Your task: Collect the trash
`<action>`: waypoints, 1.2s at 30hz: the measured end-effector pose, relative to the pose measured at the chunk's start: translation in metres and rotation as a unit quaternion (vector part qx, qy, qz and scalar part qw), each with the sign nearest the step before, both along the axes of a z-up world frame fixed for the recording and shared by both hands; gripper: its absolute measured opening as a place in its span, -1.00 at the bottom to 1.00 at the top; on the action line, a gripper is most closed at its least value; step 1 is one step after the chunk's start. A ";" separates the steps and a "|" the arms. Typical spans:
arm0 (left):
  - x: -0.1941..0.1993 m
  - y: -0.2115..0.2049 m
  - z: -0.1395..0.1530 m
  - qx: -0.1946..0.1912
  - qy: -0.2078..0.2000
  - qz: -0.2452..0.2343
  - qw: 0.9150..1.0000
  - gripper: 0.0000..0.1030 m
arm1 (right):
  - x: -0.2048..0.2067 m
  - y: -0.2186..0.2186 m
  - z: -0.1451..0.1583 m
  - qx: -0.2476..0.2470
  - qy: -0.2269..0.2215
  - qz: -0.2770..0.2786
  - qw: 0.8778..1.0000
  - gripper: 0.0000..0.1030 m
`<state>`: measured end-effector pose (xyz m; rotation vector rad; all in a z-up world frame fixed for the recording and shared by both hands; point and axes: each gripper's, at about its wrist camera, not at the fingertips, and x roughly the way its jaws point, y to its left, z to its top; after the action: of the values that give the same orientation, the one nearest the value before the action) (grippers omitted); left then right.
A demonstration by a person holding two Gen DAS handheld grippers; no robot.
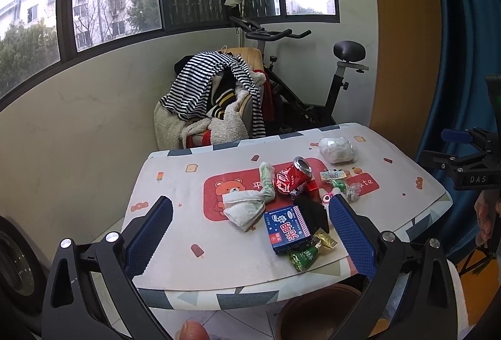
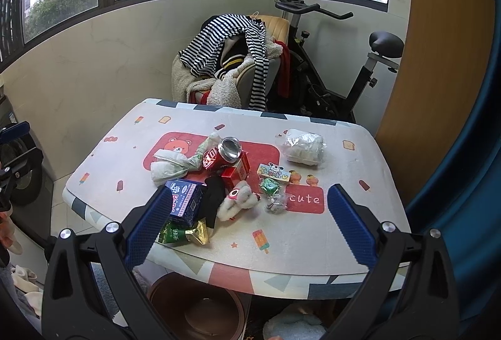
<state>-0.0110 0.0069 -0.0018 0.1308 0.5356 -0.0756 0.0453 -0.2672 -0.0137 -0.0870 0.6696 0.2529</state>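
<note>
From the left wrist view, the left gripper [image 1: 250, 233] hangs off the near edge of the little table [image 1: 175, 183], its blue pads spread wide with nothing between them. The trash sits in a loose heap around the middle of the mat: a crushed red can [image 1: 292, 178] at about 12 o'clock of the pile, a crumpled tissue [image 1: 244, 208] at 9 o'clock, a blue carton [image 1: 288, 229] at 6 o'clock with a green wrapper [image 1: 302, 257] just below it at the table's edge. A clear plastic bag [image 1: 336, 150] lies apart, toward 1 o'clock. I judge the claw is held back and open so it can pick a first target. At 3 o'clock of the frame the other tool pokes in sideways. A brown bin [image 1: 316, 305] shows under the table's near edge, likely where the litter is meant to go.

From the right wrist view, the right gripper [image 2: 247, 227] is likewise wide and empty, its left pad overlapping the blue carton [image 2: 184, 202] in the picture; whether it touches I cannot tell. This view shows what the other hides: a fluffy white toy [image 2: 238, 202] beside a black item [image 2: 214, 199], a "thank u" tag [image 2: 273, 173], a small red box [image 2: 235, 172] under the can [image 2: 224, 153], and more of the bin's mouth [image 2: 195, 305] directly below the table edge at 6 o'clock.
</note>
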 end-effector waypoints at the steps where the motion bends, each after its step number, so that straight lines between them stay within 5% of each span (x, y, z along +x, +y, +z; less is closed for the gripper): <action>1: 0.000 0.000 0.000 -0.001 0.000 0.000 1.000 0.90 | 0.000 0.000 0.000 0.000 0.000 0.000 1.000 0.89; 29: -0.001 -0.005 -0.002 -0.007 0.007 -0.007 1.000 0.90 | 0.000 0.001 0.000 -0.002 0.000 -0.001 1.000 0.89; 36: 0.006 0.003 -0.007 -0.038 0.027 -0.017 0.999 0.90 | 0.001 -0.001 -0.001 0.001 -0.002 -0.003 1.000 0.89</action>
<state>-0.0053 0.0095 -0.0088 0.0636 0.5845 -0.1324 0.0463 -0.2680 -0.0143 -0.0834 0.6654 0.2466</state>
